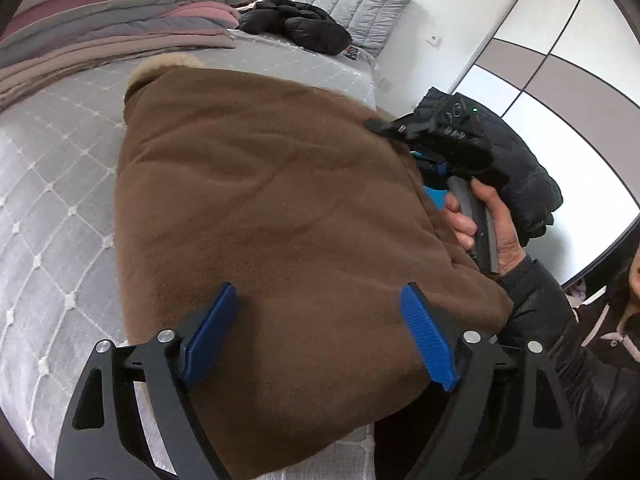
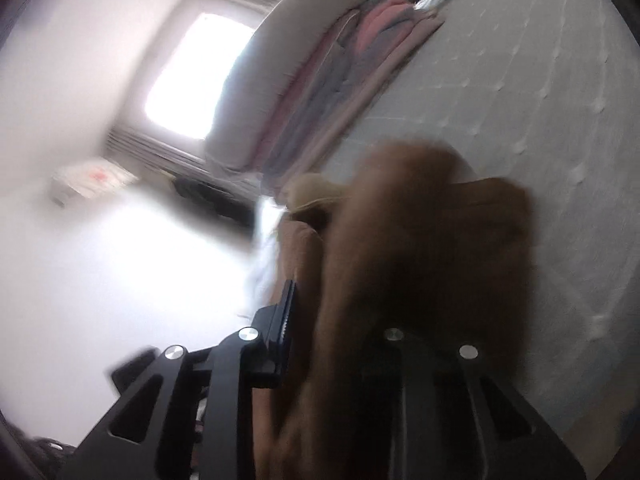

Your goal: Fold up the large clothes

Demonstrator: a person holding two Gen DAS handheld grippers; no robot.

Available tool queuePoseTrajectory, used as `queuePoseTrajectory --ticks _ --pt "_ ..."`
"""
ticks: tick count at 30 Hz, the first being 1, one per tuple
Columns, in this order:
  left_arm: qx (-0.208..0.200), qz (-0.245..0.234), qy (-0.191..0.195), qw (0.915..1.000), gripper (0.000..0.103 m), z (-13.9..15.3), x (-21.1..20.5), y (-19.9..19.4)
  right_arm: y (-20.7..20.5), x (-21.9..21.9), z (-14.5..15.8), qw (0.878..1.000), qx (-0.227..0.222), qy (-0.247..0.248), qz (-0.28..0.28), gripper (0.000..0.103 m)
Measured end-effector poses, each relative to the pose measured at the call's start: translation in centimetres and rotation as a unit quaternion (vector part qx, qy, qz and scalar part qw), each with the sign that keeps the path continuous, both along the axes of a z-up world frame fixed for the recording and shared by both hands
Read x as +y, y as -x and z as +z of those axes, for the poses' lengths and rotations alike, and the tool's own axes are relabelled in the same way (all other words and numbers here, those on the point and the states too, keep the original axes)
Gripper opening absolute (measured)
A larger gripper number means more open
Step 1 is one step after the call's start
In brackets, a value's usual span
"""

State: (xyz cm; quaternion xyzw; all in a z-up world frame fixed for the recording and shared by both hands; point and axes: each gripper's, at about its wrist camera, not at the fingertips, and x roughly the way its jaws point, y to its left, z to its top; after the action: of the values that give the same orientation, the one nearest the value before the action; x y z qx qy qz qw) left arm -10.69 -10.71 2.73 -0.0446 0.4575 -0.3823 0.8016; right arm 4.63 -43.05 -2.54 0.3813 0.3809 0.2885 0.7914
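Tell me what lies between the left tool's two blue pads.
Only the brown coat, seen in the left wrist view: the left tool is open above it, its pads gripping nothing.

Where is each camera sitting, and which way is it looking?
Left wrist view: sits on the left tool, looking down over its open blue fingers at the brown coat on the bed; the person's right hand and right tool show beside the coat.
Right wrist view: sits on the right tool, blurred, looking along the brown coat toward the window; coat fabric lies between its fingers.
Both share: coat, bed, stacked blankets.
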Motion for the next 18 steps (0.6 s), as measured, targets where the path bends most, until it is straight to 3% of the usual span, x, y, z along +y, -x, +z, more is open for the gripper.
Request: queuePoseTrajectory --ticks 3,5,7,8,10,12,13,14,15,16,17,18 --pt "-0.004 -0.001 -0.008 1.0 0.082 -0.2 -0.7 0.2 0.4 -1.3 -1.7 0.993 0.049 0.094 -0.054 0.026" --pt "-0.014 -0.002 -0.018 0.9997 0.085 -0.1 -1.1 0.6 1.1 -1.7 -0.6 0.989 0.027 0.103 -0.099 0.028" --pt "-0.02 -0.004 -0.024 0.9995 0.086 -0.2 -1.3 0.8 2.5 -0.8 2.5 0.989 -0.033 0.099 -0.109 0.043" --pt "-0.02 -0.003 -0.023 0.9995 0.086 -0.2 -1.4 0.8 2.8 0.8 4.2 0.991 -0.07 0.089 -0.073 0.046" --pt "-0.018 0.002 -0.021 0.9996 0.086 -0.1 -1.4 0.8 2.7 4.7 6.0 0.992 -0.093 0.078 0.02 0.057" --pt "-0.014 0.007 -0.018 0.9997 0.086 0.2 -1.3 0.8 1.5 9.1 5.3 0.987 -0.043 0.111 0.109 0.058" --pt "-0.011 0.008 -0.013 0.9998 0.086 0.4 -1.2 0.9 1.2 10.3 4.0 0.982 -0.014 0.147 0.117 0.058" --pt "-0.009 0.006 -0.001 0.9999 0.086 1.0 -0.9 1.1 0.9 11.3 1.4 0.971 0.028 0.204 0.12 0.04" --pt "-0.01 0.006 0.006 0.9999 0.086 1.3 -0.5 1.2 0.9 11.2 -1.3 0.964 0.053 0.23 0.119 0.007" --pt "-0.014 0.008 0.012 0.9998 0.086 1.8 0.0 1.5 1.1 10.1 -3.1 0.972 0.067 0.197 0.106 0.004" --pt "-0.017 0.011 0.012 0.9997 0.086 2.1 0.5 1.7 1.3 8.3 -4.5 0.983 0.086 0.132 0.091 0.0" --pt "-0.021 0.016 0.011 0.9996 0.086 2.4 1.1 1.8 1.9 7.4 -4.5 0.986 0.091 0.112 0.081 0.0"
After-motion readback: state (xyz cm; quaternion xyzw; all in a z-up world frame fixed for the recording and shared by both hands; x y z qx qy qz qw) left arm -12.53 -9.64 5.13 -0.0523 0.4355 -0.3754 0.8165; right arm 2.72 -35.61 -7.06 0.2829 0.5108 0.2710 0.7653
